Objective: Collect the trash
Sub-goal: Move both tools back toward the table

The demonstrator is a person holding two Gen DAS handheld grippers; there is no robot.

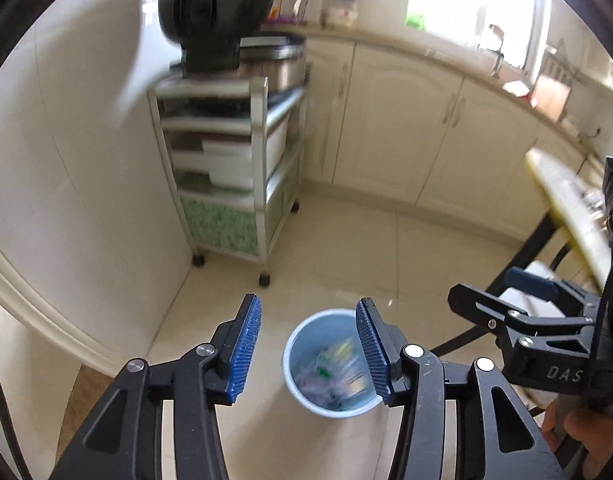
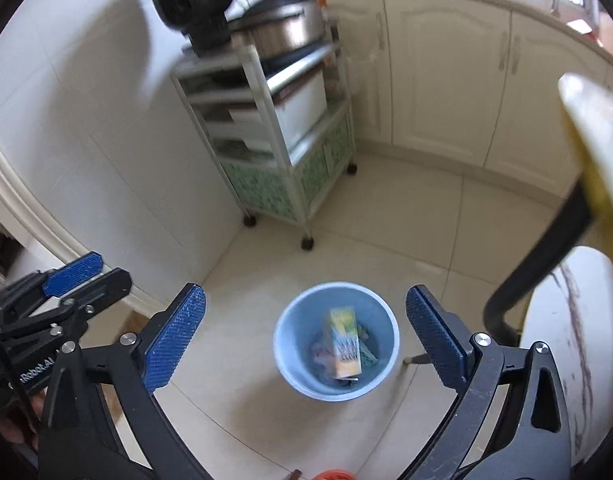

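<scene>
Ribbed blue pads, left gripper (image 1: 308, 350) and right gripper (image 2: 306, 340) released, round plastic bin (image 2: 290, 356) holding wrappers

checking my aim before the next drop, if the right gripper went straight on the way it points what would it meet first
Probably the blue bin on the floor: it sits between the right gripper's open fingers, a colourful carton on top inside. Nothing shows in between, though depth is unclear.
</scene>
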